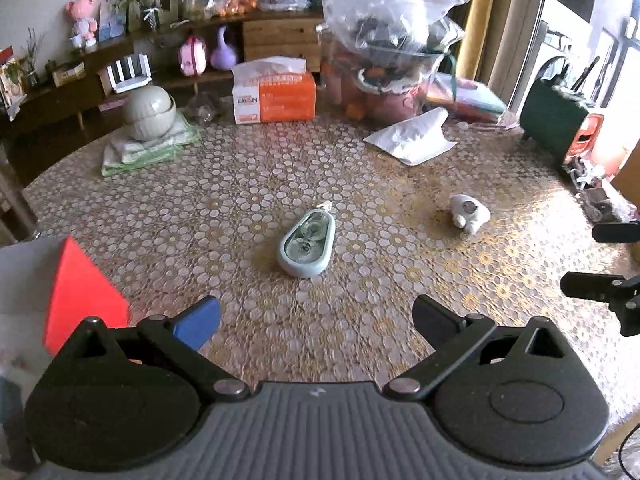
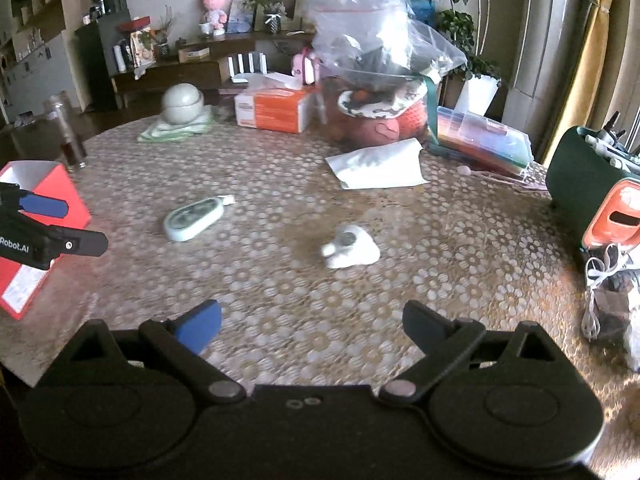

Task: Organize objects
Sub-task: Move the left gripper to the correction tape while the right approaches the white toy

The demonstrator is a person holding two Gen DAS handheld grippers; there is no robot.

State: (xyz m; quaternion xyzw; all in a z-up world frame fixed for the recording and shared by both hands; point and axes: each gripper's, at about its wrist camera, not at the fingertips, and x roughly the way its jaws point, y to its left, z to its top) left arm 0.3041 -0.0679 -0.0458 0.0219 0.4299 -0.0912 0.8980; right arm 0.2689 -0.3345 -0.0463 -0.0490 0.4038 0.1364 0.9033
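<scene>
The pale blue correction-tape dispenser (image 1: pixel 307 243) lies flat on the desk (image 1: pixel 240 184) straight ahead of the left claw (image 1: pixel 316 318), and ahead and to the left of the right claw (image 2: pixel 312 326). It looks like a light, stiff plastic shell with smooth rounded sides, likely a bit slippery, so a pinch across its narrower width near the middle should hold better than one at the tapered tip. The small white toy figure (image 2: pixel 351 246) sits just ahead of the right claw, slightly right of centre; it appears light and lumpy, best gripped across the body. Both claws hang above the desk with fingers spread wide and nothing between them. The red open-topped box (image 2: pixel 40 216) stands close on the left of the left claw, probably the place for both items. Farther ahead lie a white pouch (image 1: pixel 412 140), an orange tissue box (image 1: pixel 276 96), folded cloths under a round pot (image 1: pixel 150 112) and a bulging clear bag (image 1: pixel 384 28); nothing blocks either reach.
</scene>
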